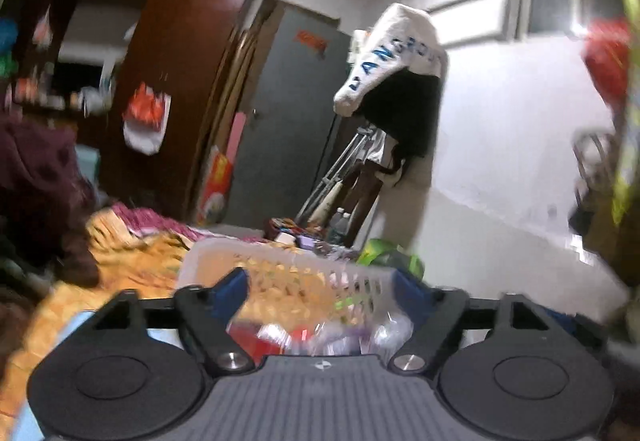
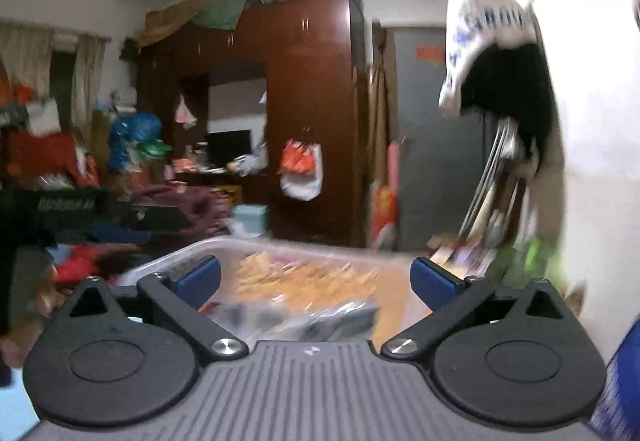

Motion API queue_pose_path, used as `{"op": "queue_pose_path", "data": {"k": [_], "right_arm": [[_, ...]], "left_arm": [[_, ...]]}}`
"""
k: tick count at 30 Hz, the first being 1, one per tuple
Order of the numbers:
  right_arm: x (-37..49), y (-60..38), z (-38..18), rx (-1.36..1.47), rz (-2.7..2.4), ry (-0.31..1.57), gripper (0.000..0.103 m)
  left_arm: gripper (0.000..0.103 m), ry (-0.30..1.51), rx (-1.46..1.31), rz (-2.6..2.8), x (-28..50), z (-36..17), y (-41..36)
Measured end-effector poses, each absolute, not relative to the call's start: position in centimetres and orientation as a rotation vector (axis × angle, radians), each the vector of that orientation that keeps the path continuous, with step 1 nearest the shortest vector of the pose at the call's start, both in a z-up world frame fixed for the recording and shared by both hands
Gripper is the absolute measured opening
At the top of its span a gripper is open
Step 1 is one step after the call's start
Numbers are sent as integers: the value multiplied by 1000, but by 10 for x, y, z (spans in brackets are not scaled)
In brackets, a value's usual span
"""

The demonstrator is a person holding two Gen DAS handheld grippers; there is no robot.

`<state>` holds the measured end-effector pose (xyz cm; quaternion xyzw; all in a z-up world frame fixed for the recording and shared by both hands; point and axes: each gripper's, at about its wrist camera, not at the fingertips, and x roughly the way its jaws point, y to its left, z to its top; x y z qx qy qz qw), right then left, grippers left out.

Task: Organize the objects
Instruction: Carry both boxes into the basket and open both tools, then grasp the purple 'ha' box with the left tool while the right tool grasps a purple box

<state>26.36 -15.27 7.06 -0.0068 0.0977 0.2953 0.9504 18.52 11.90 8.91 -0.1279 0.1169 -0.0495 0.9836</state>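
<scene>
1. Both tongs stand with their blue pads spread wide and nothing between them: the left tongs (image 1: pixel 322 287) and the right tongs (image 2: pixel 316 277) each hover above the white plastic basket (image 1: pixel 280 265), apart from its rim.
2. To my eye the step in hand is the gap between two placings: something looks to have been let go into the basket, and both hands are free for the next thing.
3. The basket sits on the bed, on the orange patterned bedspread (image 1: pixel 120 257). Inside it lies a jumble of small wrapped packets (image 1: pixel 320 337), red, white and clear; the blur keeps me from telling them apart.
4. The next move, I judge, calls for turning one pair of tongs toward a loose thing outside the basket, lowering it, and closing gently, since crinkly wrappers slip and crush easily.
5. Counted: one basket, two pairs of tongs, one brown wardrobe (image 2: pixel 312 101), one grey door (image 1: pixel 288 121).
6. Plastic bags hanging on the wardrobe: two that I can make out (image 2: pixel 300 173). Packets in the basket: several, number not tellable.
</scene>
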Motion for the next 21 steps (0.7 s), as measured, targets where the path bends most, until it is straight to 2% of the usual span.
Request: {"op": "queue_pose_path", "data": {"k": [4, 7, 9, 18, 20, 21], "right_arm": [[233, -155, 25, -104, 644, 318, 103], [235, -150, -6, -149, 638, 419, 102], [236, -151, -13, -135, 651, 451, 97], [232, -167, -21, -73, 653, 465, 97], [224, -162, -27, -100, 662, 466, 97], [223, -160, -28, -112, 670, 469, 96]], "left_arm": [[92, 346, -67, -96, 143, 51, 87], [92, 426, -47, -95, 139, 23, 77], [90, 464, -71, -97, 143, 13, 79], [88, 568, -64, -84, 153, -18, 69], [82, 583, -65, -79, 159, -24, 66], [64, 590, -66, -85, 160, -25, 66]]}}
